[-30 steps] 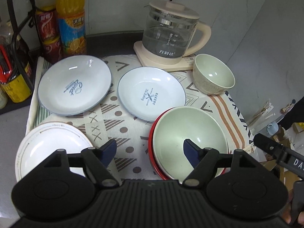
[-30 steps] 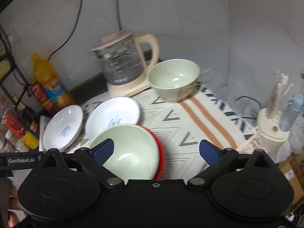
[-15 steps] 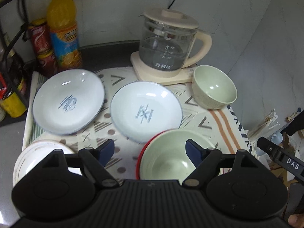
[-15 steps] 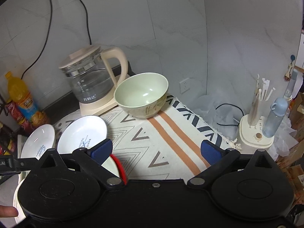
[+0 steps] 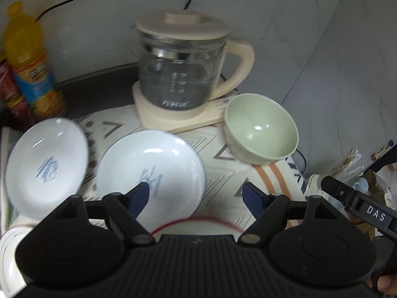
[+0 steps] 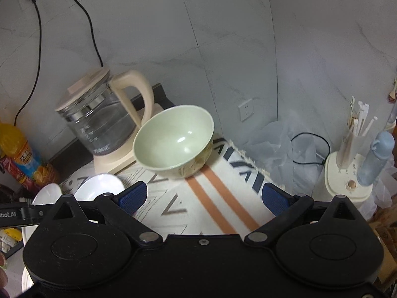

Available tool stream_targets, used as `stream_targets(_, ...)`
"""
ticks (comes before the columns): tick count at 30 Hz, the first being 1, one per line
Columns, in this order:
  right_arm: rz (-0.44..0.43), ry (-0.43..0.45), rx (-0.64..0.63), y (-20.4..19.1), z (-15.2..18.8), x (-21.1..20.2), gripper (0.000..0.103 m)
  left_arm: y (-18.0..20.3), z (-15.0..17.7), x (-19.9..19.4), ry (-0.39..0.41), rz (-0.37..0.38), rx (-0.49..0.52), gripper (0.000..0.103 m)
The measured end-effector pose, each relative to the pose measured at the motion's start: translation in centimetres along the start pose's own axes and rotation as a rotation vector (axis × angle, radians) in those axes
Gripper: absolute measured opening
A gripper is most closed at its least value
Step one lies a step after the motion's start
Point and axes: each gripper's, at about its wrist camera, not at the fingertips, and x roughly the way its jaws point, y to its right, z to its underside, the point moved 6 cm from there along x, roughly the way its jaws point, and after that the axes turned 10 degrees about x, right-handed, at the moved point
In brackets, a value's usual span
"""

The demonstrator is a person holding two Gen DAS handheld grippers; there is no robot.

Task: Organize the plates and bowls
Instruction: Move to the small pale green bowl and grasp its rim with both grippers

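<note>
A pale green bowl [image 5: 261, 132] [image 6: 175, 139] stands upright at the far right of the patterned mat, beside the kettle. Two white plates with blue print lie on the mat, one [image 5: 148, 173] in the middle and one [image 5: 46, 164] to its left. A red-rimmed dish [image 5: 196, 222] shows only its far edge below my left gripper [image 5: 196, 195], which is open and empty above the middle plate's near edge. My right gripper [image 6: 201, 197] is open and empty, short of the green bowl. The white plates [image 6: 99, 186] show at its left.
A glass kettle [image 5: 181, 74] [image 6: 96, 124] on a cream base stands at the back of the mat [image 6: 223, 198]. An orange drink bottle [image 5: 29, 62] and cans stand at the back left. A white plate [image 5: 10, 248] lies at the near left. A holder with straws and a blue bottle [image 6: 377, 154] stands right.
Both grippers moved forward toward the kettle and green bowl. The red-rimmed dish with its green bowl slid under the left gripper. The green bowl grew larger in both views.
</note>
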Motion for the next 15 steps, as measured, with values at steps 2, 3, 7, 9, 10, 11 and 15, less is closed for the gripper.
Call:
stream_targets(2, -0.017, 0.006, -0.006, 0.3, -0.5, 0.8, 0.1, 0.7, -0.7, 1.2, -0.006, -0.004, 0.005, 0.08)
stream_targets(3, -0.025, 0.009, -0.01, 0.4, -0.7, 1.3, 0.1, 1.1, -1.2, 1.8, -0.013, -0.002, 0.014, 0.08)
stream_targets(7, 0.013, 0.03, -0.046, 0.8, -1.7, 2.6, 0.1, 1.9, -3.0, 3.3, -0.015, -0.007, 0.031, 0.08)
stream_targets(9, 0.025, 0.05, -0.07, 0.9, -2.3, 3.0, 0.1, 2.0, -3.8, 4.1, -0.014, -0.002, 0.019, 0.08)
stream_targets(10, 0.016, 0.049, -0.075, 0.8, -2.5, 3.3, 0.1, 2.1, -4.1, 4.5, -0.015, -0.003, 0.013, 0.08)
stream_targets(11, 0.001, 0.047, -0.073, 0.8, -2.7, 3.6, 0.1, 2.1, -4.5, 5.0, -0.018, -0.006, 0.01, 0.08)
stream_targets(15, -0.016, 0.019, -0.046, 1.0, -3.4, 5.6, 0.1, 2.4, -5.4, 7.1, -0.023, -0.011, 0.012, 0.08)
